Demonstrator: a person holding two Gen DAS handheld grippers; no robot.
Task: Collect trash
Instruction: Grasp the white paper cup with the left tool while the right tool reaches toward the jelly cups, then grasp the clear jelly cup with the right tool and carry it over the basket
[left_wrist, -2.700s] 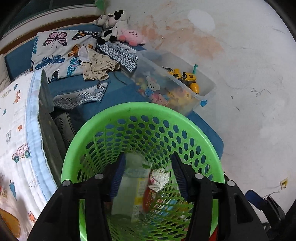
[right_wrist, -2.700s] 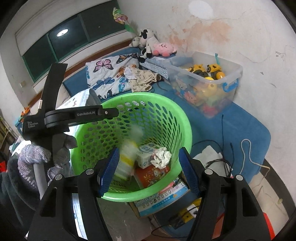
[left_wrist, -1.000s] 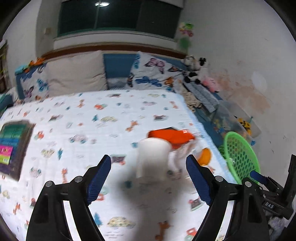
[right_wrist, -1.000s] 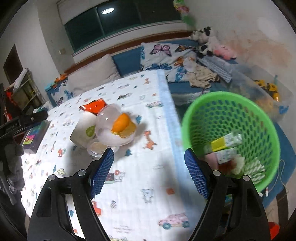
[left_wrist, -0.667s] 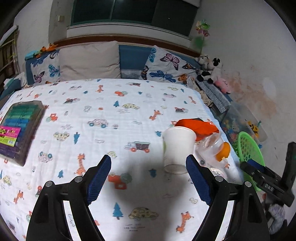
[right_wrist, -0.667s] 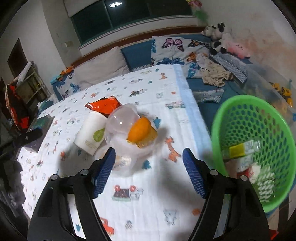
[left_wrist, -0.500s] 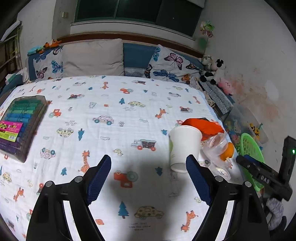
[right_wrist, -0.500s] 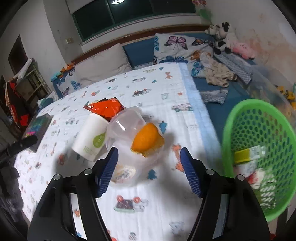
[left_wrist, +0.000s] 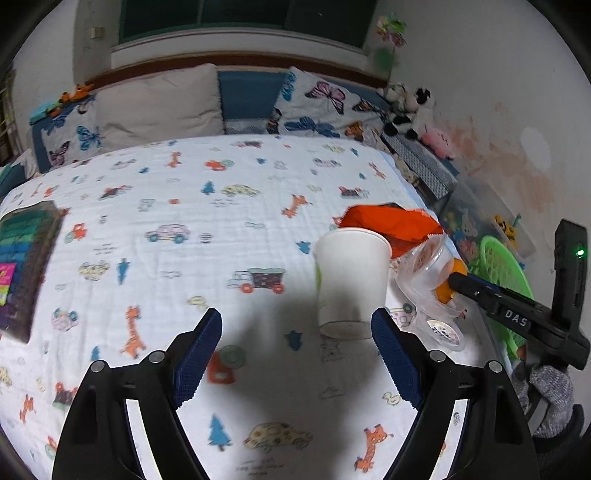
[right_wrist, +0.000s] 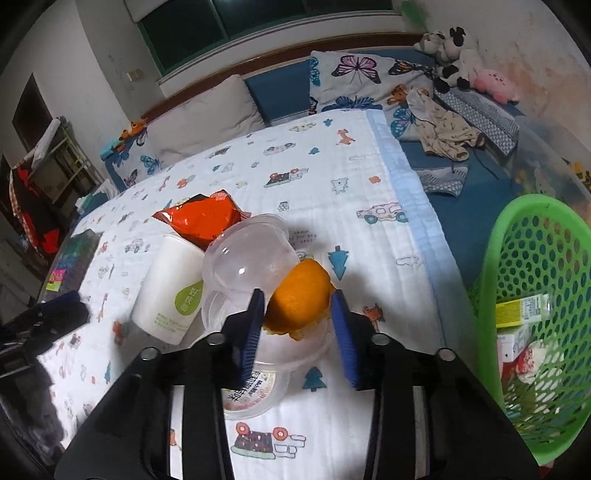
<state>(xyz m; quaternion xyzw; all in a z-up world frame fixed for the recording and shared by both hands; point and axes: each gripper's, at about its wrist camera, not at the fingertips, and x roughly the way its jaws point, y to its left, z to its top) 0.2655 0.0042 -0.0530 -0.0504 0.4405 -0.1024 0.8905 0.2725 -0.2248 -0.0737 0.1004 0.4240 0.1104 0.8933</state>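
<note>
Two tools in view. Right tool (right_wrist: 297, 323) has its blue pads either side of an orange peel (right_wrist: 299, 301), jaws partly apart; cannot tell if the pads actually touch the peel. Peel sits on a clear plastic container (right_wrist: 247, 258) with a domed lid, just beside a white paper cup (right_wrist: 171, 291) lying tipped on the bed (right_wrist: 332, 177). Orange snack bag (right_wrist: 201, 218) lies just behind cup and container. Green basket (right_wrist: 535, 258) stands off the bed's edge to the right, with cartons and wrappers inside.

Left tool (left_wrist: 295, 347) is wide open, holding nothing, hovering over the printed bedsheet. White paper cup (left_wrist: 351, 280) lies just ahead, nearer the right pad. Clear container (left_wrist: 428, 273) and snack bag (left_wrist: 388, 221) lie beyond it to the right. Right tool's finger (left_wrist: 491, 295) reaches the peel (left_wrist: 448, 280) there. Dark box (left_wrist: 26, 258) lies far left.
</note>
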